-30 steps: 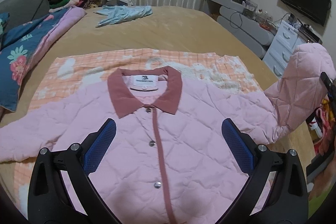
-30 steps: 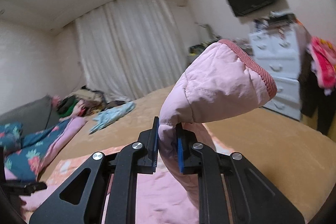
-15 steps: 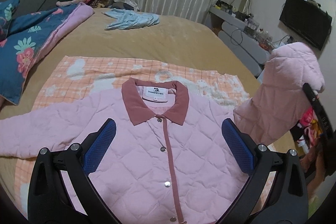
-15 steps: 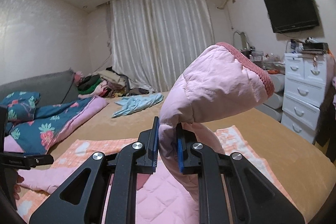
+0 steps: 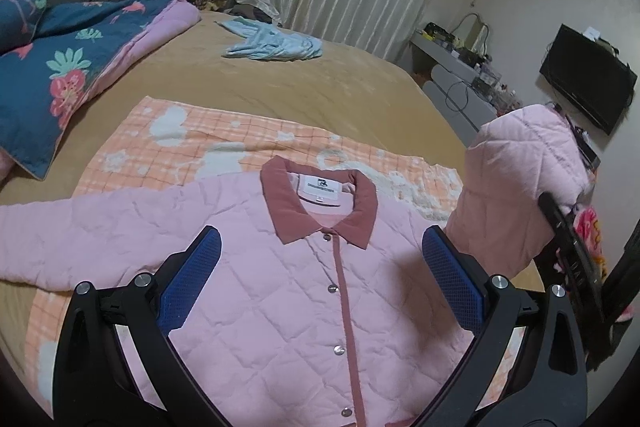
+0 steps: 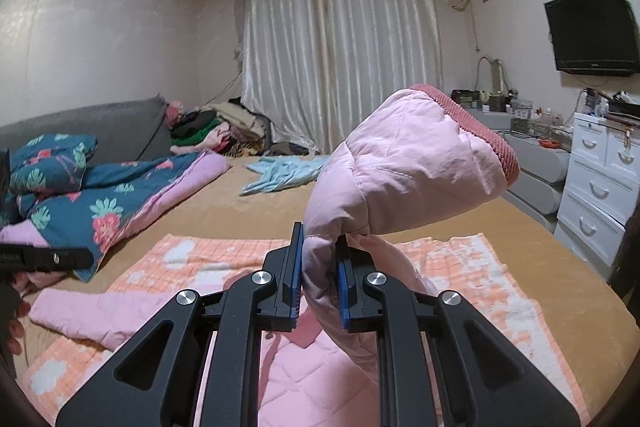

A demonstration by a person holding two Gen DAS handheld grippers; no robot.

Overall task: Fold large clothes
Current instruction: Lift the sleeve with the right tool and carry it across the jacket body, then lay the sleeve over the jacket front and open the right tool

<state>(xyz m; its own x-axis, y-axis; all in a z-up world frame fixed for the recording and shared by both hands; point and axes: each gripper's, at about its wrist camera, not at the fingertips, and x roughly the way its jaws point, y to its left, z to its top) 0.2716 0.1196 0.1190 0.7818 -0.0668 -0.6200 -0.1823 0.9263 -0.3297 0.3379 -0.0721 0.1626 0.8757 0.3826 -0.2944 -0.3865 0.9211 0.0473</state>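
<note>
A pink quilted jacket [image 5: 280, 291] with a dusty-red collar [image 5: 288, 215] and snap buttons lies face up on an orange checked blanket [image 5: 192, 139] on the bed. My left gripper [image 5: 320, 267] hovers open above its chest, nothing between the blue pads. My right gripper [image 6: 320, 267] is shut on the jacket's right sleeve [image 6: 408, 167], held up off the bed with its ribbed cuff [image 6: 480, 135] flopping over. In the left wrist view that raised sleeve [image 5: 520, 195] stands at the right. The other sleeve [image 5: 60, 235] lies stretched out to the left.
A blue floral quilt [image 5: 60, 59] lies at the bed's left side, a light-blue garment [image 5: 272, 43] farther back, a clothes pile [image 6: 216, 131] by the curtain. White drawers [image 6: 600, 187], a desk and a wall TV [image 6: 592, 31] stand to the right.
The right gripper has carried the raised sleeve inward over the jacket. The left gripper has lifted and drawn back, so more of the bed shows.
</note>
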